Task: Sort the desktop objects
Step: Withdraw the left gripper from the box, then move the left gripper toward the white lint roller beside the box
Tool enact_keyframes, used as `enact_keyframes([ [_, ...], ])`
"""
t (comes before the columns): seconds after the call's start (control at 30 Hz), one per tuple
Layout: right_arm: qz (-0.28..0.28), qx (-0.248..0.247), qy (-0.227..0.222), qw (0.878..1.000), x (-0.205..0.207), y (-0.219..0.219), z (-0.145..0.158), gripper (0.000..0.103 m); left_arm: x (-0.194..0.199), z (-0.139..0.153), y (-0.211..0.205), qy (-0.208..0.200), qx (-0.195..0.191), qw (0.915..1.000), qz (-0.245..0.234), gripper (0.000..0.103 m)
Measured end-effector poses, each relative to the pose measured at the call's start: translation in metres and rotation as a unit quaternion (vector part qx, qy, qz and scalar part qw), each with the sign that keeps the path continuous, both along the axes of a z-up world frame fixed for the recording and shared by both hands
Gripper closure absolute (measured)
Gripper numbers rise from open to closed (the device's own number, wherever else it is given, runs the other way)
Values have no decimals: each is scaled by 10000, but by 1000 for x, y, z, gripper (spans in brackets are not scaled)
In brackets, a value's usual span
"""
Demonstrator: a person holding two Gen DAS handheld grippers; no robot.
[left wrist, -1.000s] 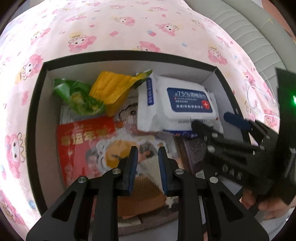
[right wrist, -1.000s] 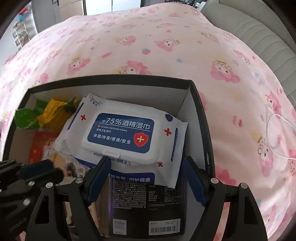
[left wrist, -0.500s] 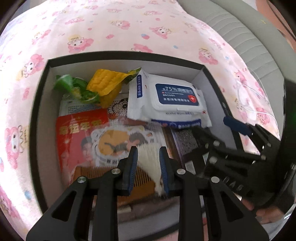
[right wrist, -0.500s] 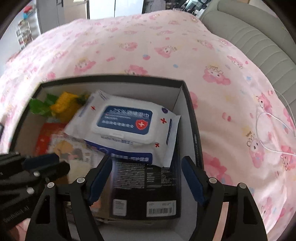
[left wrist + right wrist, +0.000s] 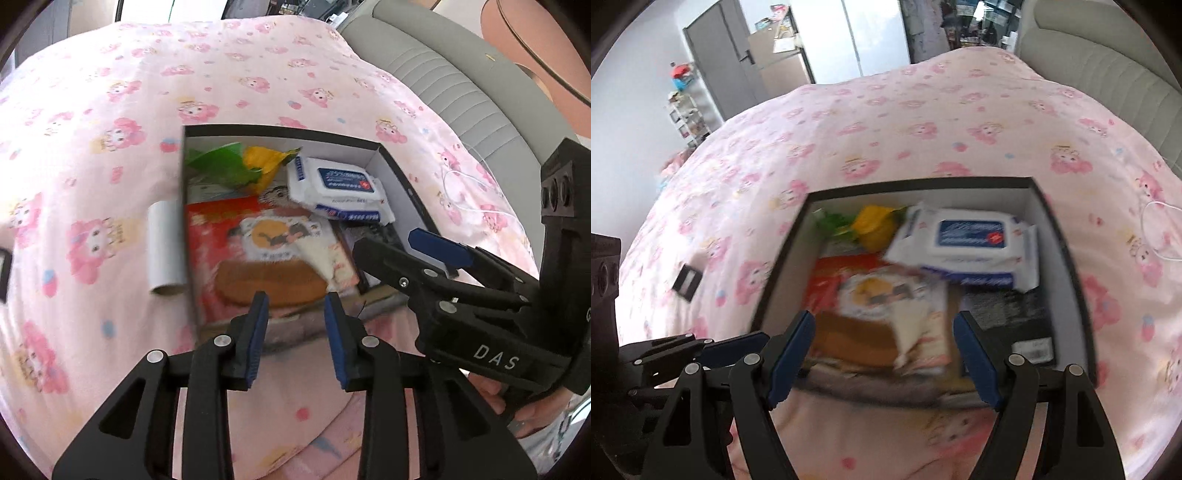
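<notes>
The white tube [image 5: 165,248] is what the next move most likely turns on: it lies on the pink cartoon-print bedspread [image 5: 110,110] just outside the left wall of the black box [image 5: 183,221], almost touching it, its long axis running along that wall, one open end toward the person.

From the left gripper [image 5: 295,332] the tube lies to the left and a little farther off. Its fingers [image 5: 257,332] have just been opening and stand modestly apart with nothing between them, hanging above the box's near edge.

The right gripper [image 5: 882,358] hangs over the box's near right part, fingers spread wide and empty. The whole width of the box lies between it and the tube, so the left hand looks the better placed.

Inside the box sit a pack of wet wipes [image 5: 341,188] at the far right, a wooden comb [image 5: 269,284] near the front, and crumpled yellow and green wrappers [image 5: 240,164] at the far left.

A small dark card [image 5: 687,282] also lies on the bedspread, well left of the box.
</notes>
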State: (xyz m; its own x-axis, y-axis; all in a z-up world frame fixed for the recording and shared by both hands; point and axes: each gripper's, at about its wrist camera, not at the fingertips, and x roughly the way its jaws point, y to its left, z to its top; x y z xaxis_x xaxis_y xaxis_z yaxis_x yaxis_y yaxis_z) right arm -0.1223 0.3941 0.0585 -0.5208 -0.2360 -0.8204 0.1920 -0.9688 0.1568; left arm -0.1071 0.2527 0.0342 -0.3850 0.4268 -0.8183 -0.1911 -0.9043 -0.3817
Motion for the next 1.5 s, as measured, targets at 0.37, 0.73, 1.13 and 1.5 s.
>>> enact_keyframes([
  [0.37, 388, 104, 440, 9982, 34, -61, -1, 27, 30, -10, -90, 49, 119, 9979, 628, 72],
  [0.73, -205, 13, 348, 9992, 59, -61, -21, 27, 7, -65, -123, -401, -46, 9915, 1238, 72],
  [1.13, -279, 75, 155, 9995, 54, -96, -44, 25, -37, -111, -95, -574, 16, 9927, 1065, 72],
  [1.5, -56, -78, 116, 9999, 61, -119, -19, 25, -18, -91, -149, -268, 280, 9818, 1857, 102],
])
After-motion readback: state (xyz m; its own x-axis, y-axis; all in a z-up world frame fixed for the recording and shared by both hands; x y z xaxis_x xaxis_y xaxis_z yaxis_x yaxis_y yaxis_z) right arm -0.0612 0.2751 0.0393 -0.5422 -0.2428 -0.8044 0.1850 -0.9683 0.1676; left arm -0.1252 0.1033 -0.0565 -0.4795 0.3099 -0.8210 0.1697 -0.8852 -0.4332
